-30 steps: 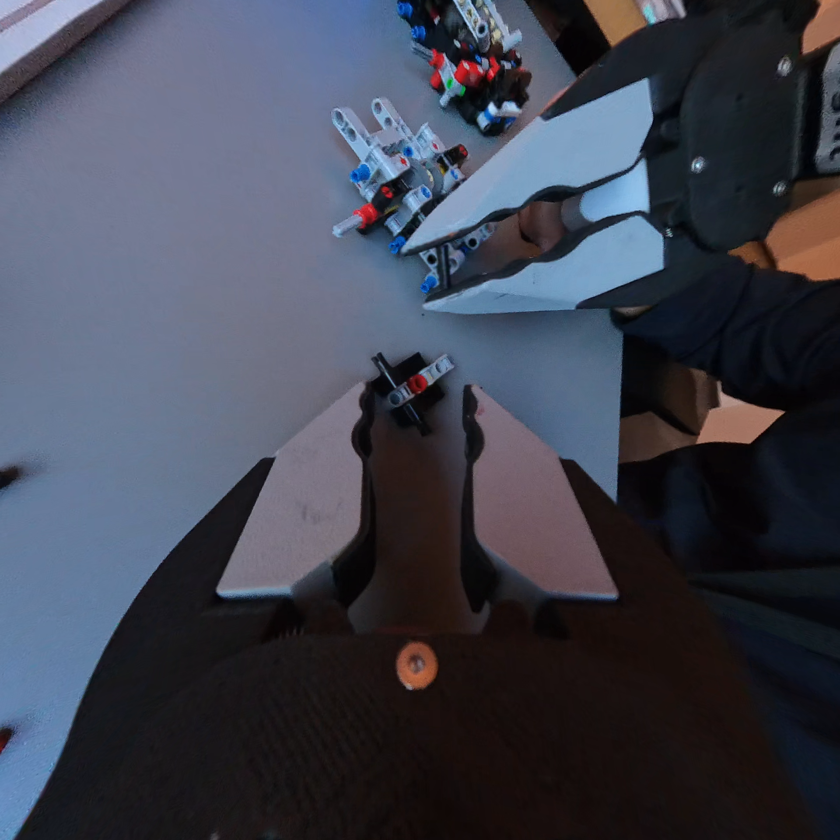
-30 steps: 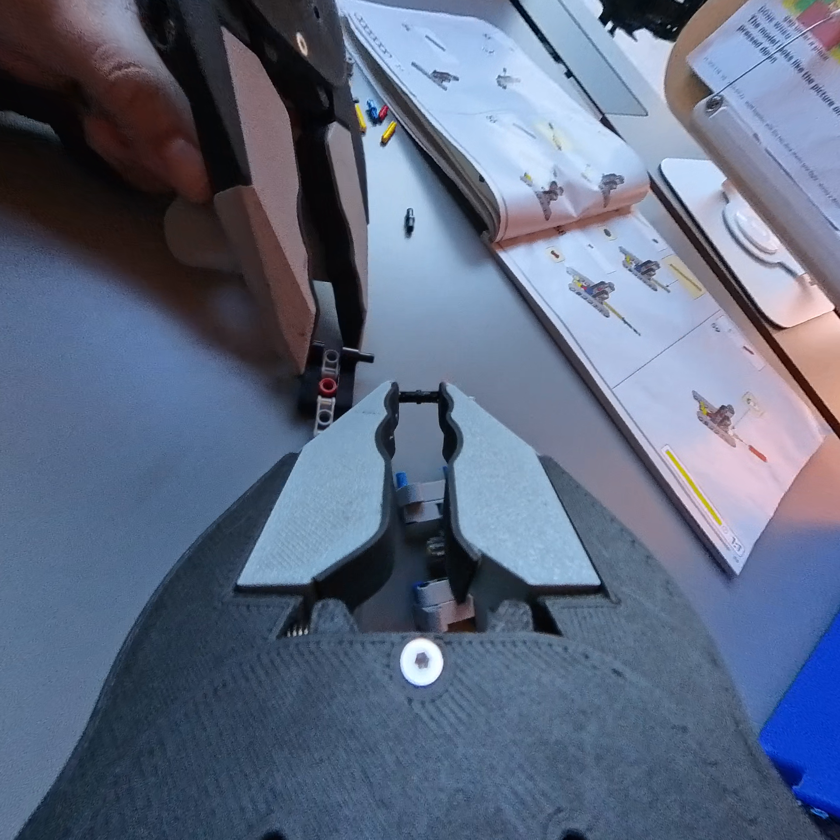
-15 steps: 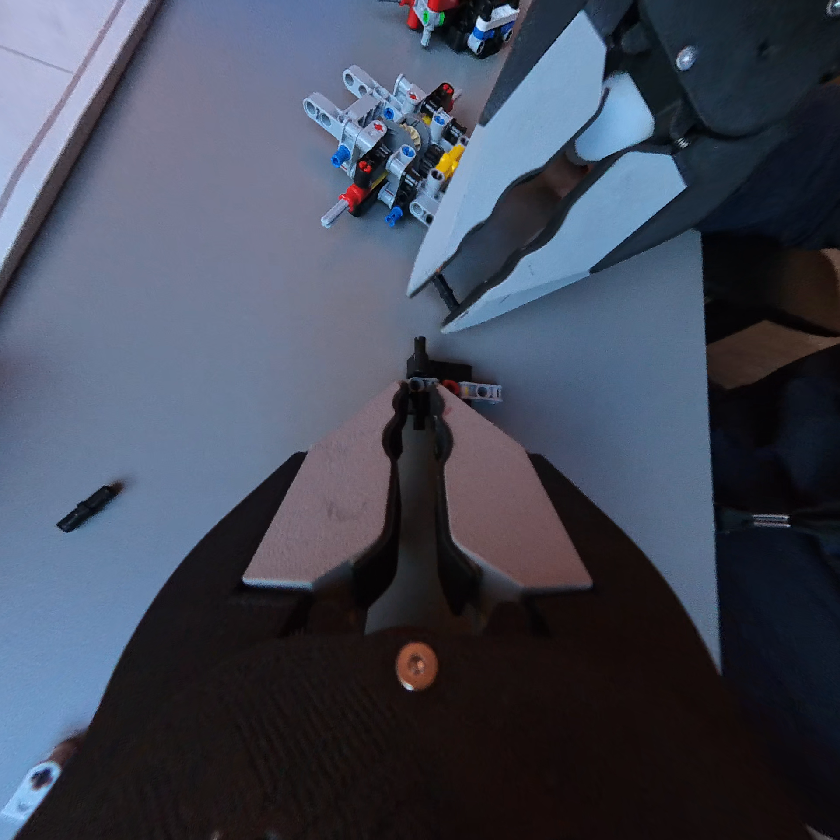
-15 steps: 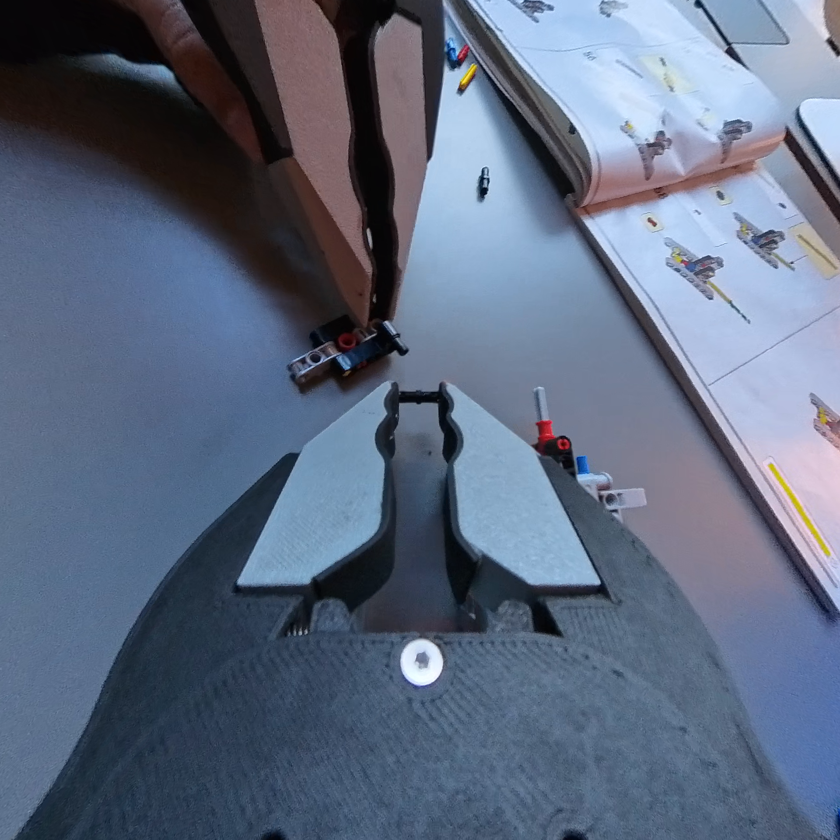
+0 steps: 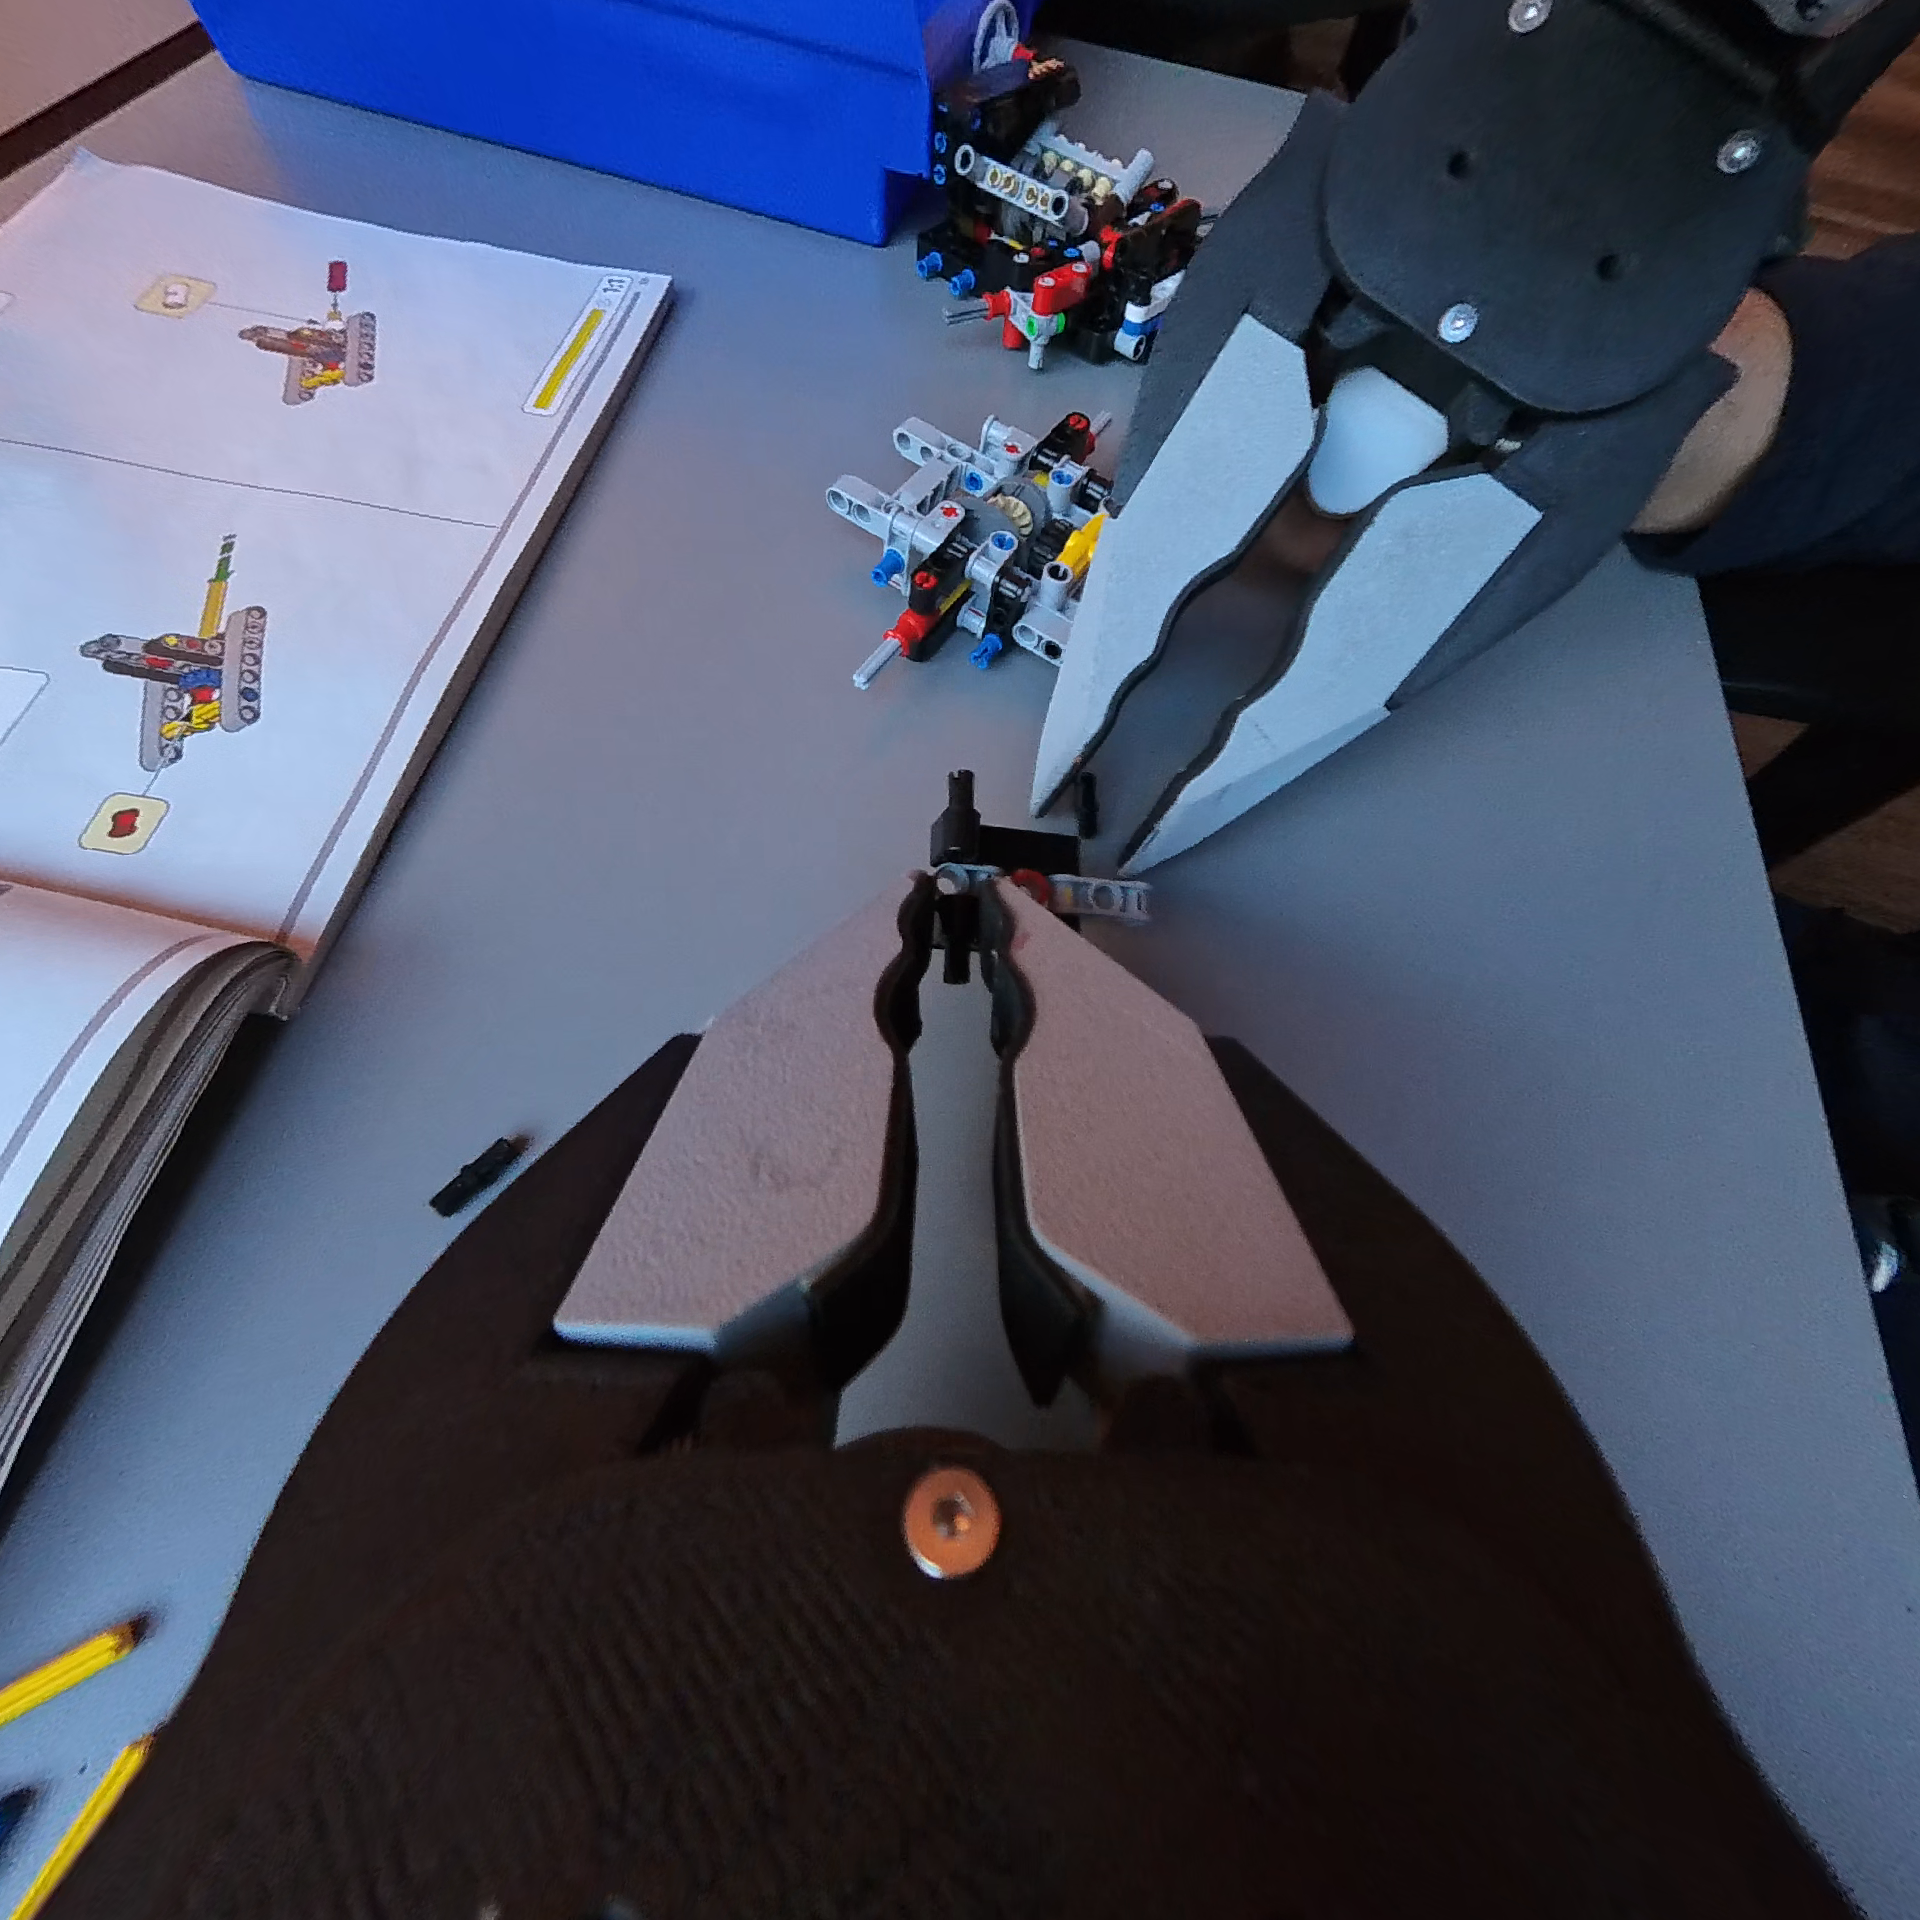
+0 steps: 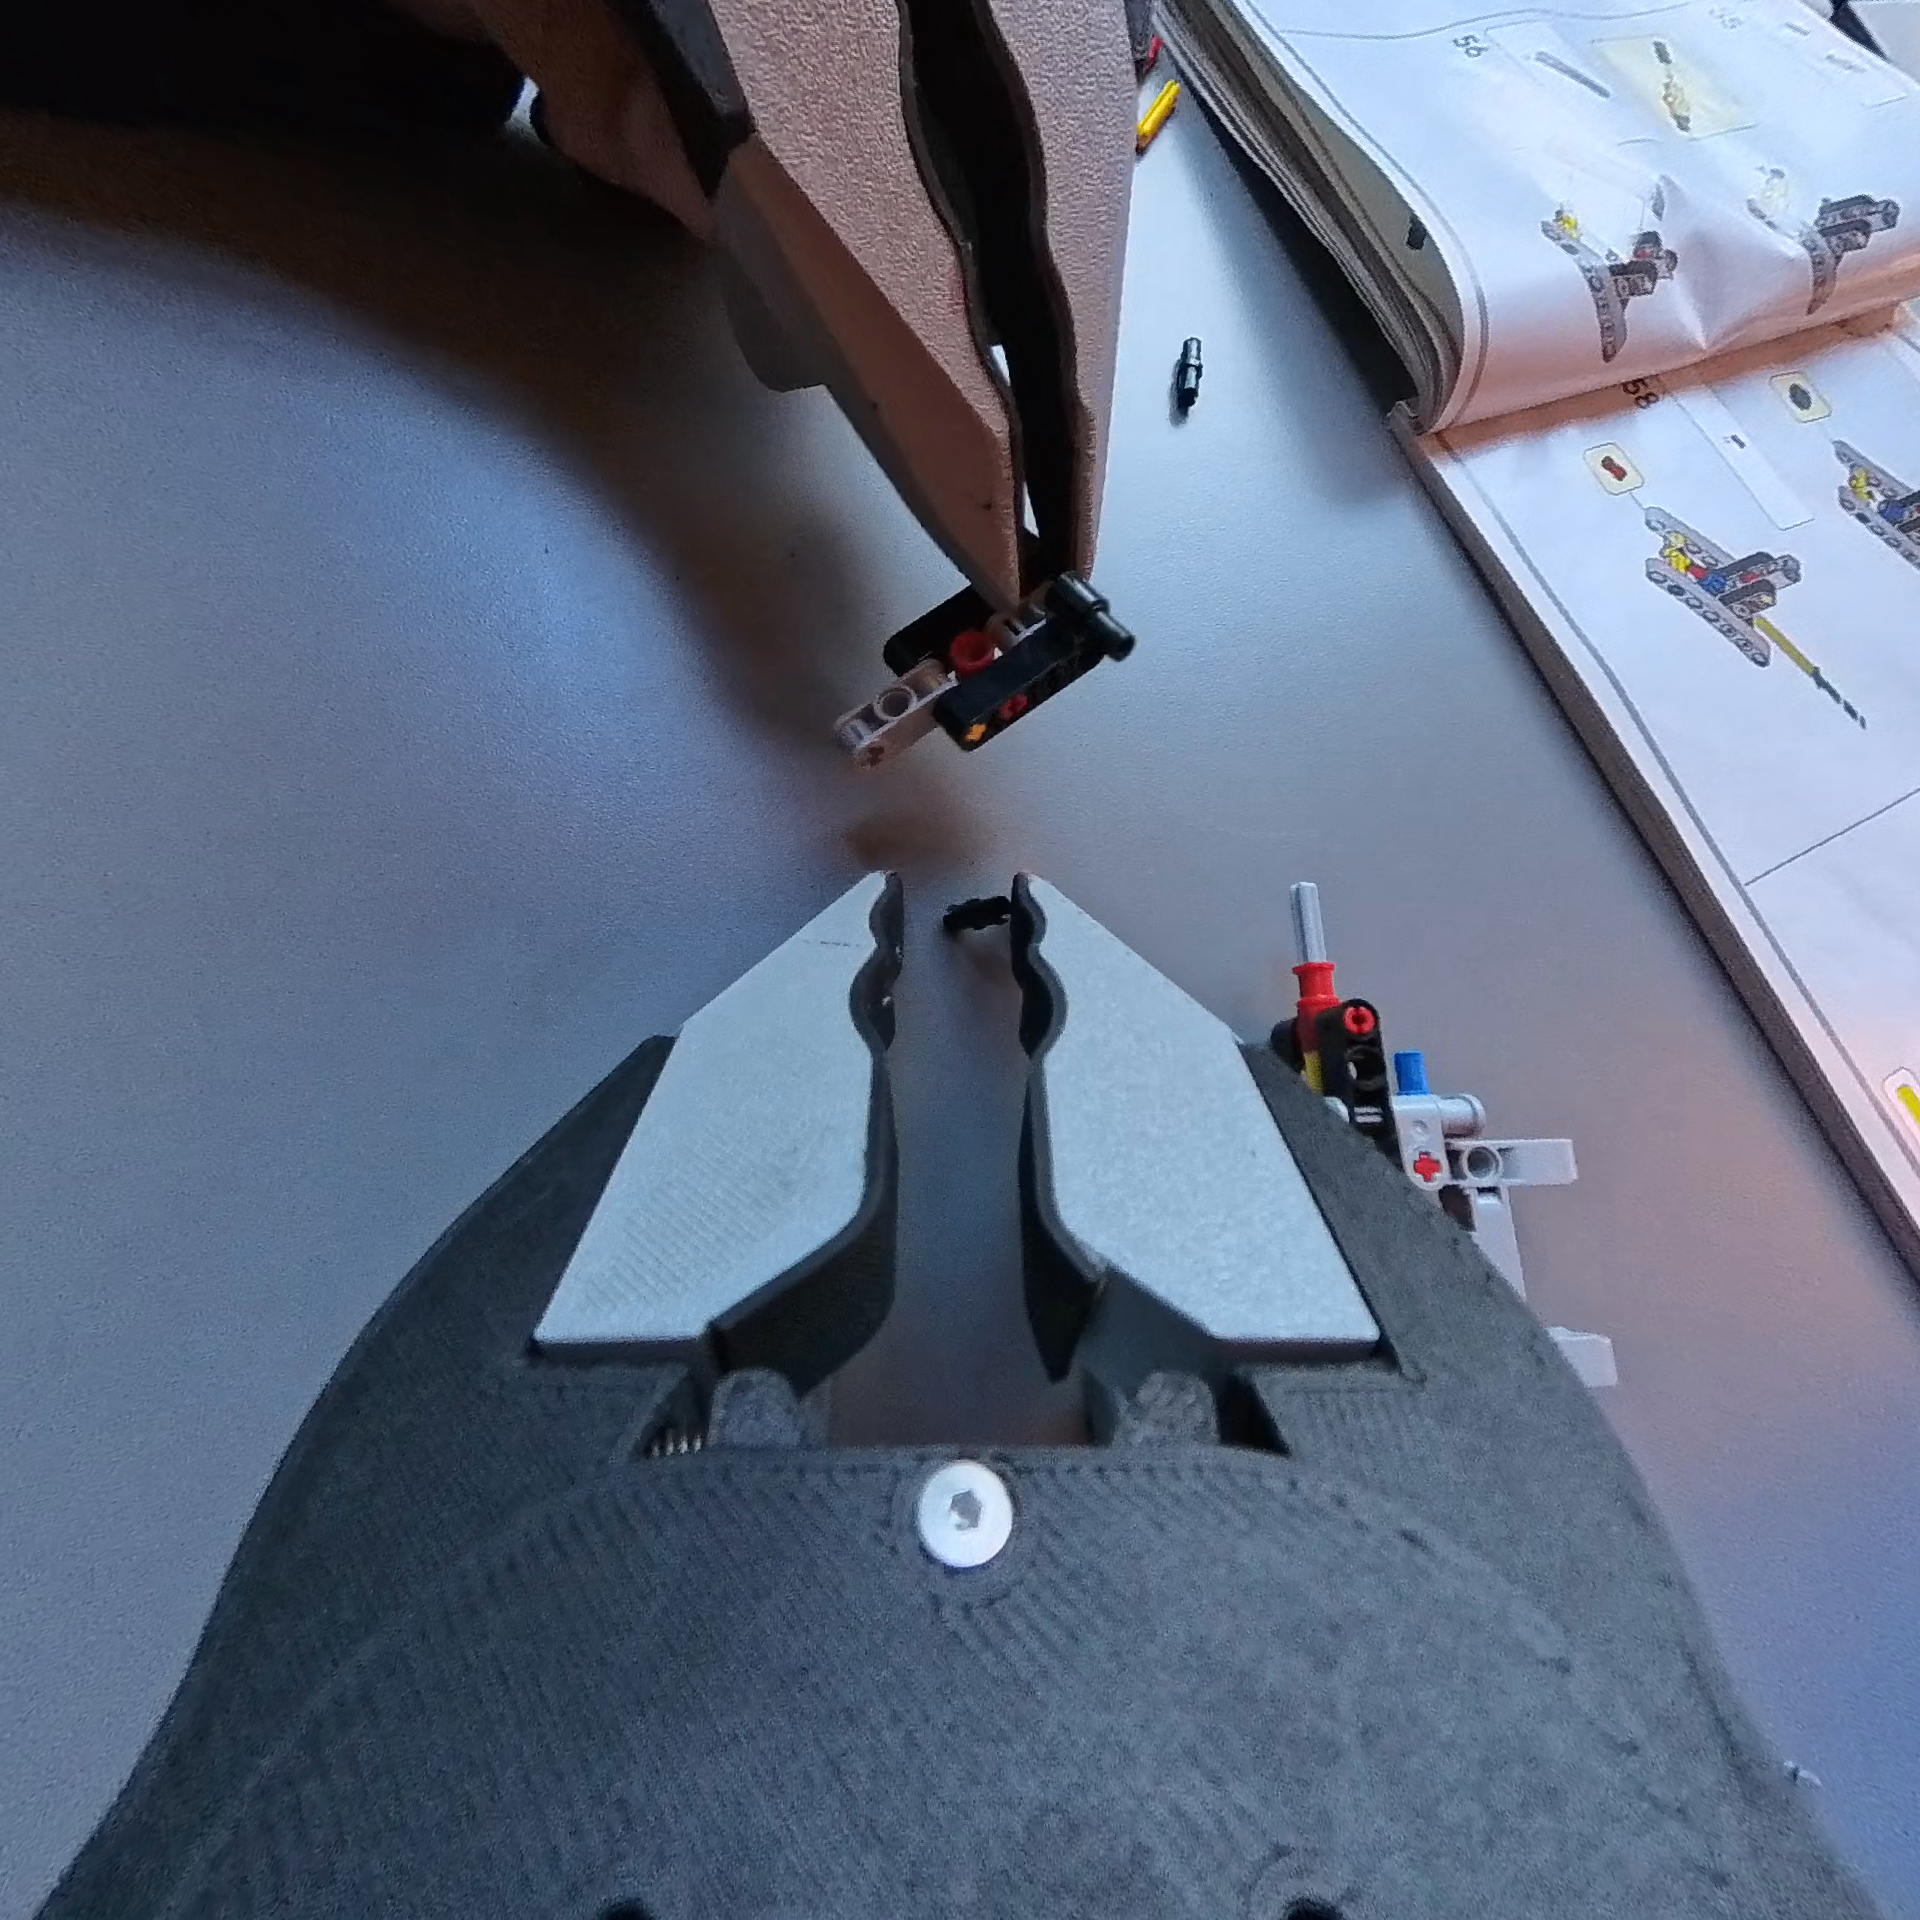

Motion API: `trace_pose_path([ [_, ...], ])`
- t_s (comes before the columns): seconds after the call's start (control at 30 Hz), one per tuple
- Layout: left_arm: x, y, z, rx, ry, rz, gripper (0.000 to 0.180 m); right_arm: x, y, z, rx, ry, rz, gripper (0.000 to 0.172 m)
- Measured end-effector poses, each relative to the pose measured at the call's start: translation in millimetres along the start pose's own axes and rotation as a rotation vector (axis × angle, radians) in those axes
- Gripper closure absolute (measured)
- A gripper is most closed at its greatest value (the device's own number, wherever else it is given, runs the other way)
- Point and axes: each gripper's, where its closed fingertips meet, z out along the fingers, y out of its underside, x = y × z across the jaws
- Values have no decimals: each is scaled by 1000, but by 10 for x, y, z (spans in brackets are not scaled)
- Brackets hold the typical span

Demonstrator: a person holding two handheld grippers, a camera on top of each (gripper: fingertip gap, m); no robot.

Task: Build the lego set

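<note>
Grey surface (image 5: 665,790) carries an open instruction booklet (image 5: 260,520). Left gripper (image 5: 958,899) is clamped on a small black-and-grey brick assembly (image 6: 977,665), lifted clear. Right gripper (image 6: 958,899) stands apart; a black pin (image 6: 975,914) touches only its right finger (image 6: 1132,1091).

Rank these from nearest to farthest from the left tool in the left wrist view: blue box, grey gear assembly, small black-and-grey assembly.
1. Small black-and-grey assembly, at the left tool tips.
2. Grey gear assembly, ahead.
3. Blue box, far back.
</note>
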Motion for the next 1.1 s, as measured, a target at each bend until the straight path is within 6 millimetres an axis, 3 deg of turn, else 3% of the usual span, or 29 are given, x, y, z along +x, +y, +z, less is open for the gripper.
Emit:
trace_pose_path([
  [0.67, 8, -89, -46, 61, -19, 52, 175, 5, -99, -58, 61, 5, -14, 149],
  [0.87, 88, -357, -142, 234, -78, 198, 176, 16, -333, -212, 221, -78, 129, 154],
  [1.1, 167, -586, -260, 376, -204, 361, 176, 1, -535, -379, 374, -203, 257, 144],
])
